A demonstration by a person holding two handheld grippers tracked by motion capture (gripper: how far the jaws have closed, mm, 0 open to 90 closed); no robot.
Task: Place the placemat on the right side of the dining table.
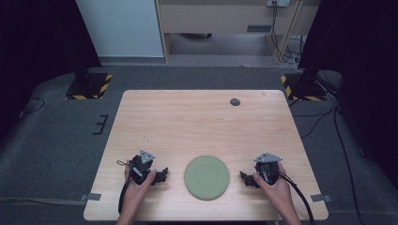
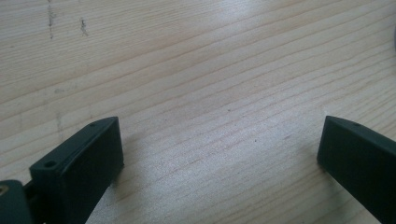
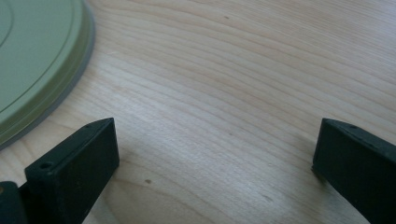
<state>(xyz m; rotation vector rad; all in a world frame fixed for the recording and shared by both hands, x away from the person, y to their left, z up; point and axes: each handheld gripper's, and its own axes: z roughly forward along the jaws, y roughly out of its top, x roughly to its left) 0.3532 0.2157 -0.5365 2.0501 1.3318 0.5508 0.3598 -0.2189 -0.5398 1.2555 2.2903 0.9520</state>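
My left tongs (image 1: pixel 162 176) and right tongs (image 1: pixel 245 178) rest on the counter (image 1: pixel 202 122), both spread apart, holding nothing. The green plate (image 1: pixel 206 177) lies between them, near the counter's front edge.

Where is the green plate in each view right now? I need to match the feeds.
High view: green plate lies near the table's front edge, between both grippers.
Left gripper view: a sliver at the right edge may be it; cannot tell.
Right gripper view: upper left.
Shared landmark: wood-grain tabletop.
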